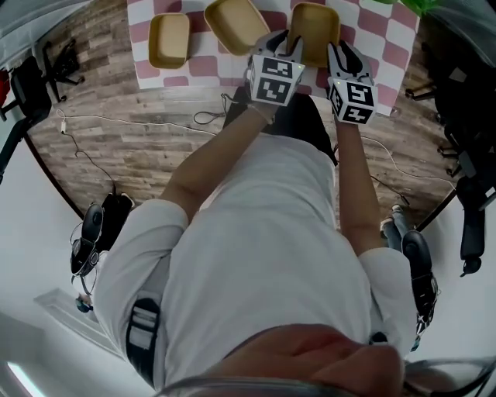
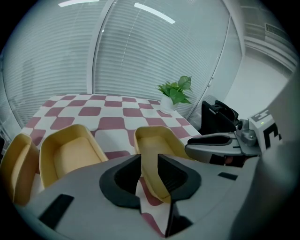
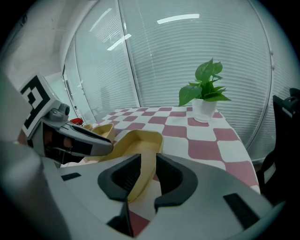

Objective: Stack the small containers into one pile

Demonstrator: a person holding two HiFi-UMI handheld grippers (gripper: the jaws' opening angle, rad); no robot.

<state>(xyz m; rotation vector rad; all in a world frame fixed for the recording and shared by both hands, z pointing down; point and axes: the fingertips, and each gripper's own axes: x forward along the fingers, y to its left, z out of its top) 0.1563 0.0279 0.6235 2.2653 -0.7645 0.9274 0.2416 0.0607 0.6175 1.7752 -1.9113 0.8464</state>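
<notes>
Both tongs are on the same shallow yellow plastic container (image 1: 314, 23), the rightmost of three on the red-and-white chequered cloth (image 1: 203, 67). Left gripper (image 2: 149, 161): jaws nearly closed, pinching its left wall. Right gripper (image 3: 148, 164): same on its right wall. I see the middle yellow container (image 1: 232, 22) and the far-left yellow container (image 1: 169, 39) sitting separate, unstacked.

You wear a pale, short-sleeved T-shirt (image 1: 263, 233), and a grey strap (image 1: 142, 329) with dark bands sits at your left hip. Your left gripper (image 1: 284, 45) and right gripper (image 1: 342, 53) have smooth grey shells and black ribbed pads (image 2: 123, 177). Each carries a white cube (image 1: 275, 77) printed with bold black square markers.
</notes>
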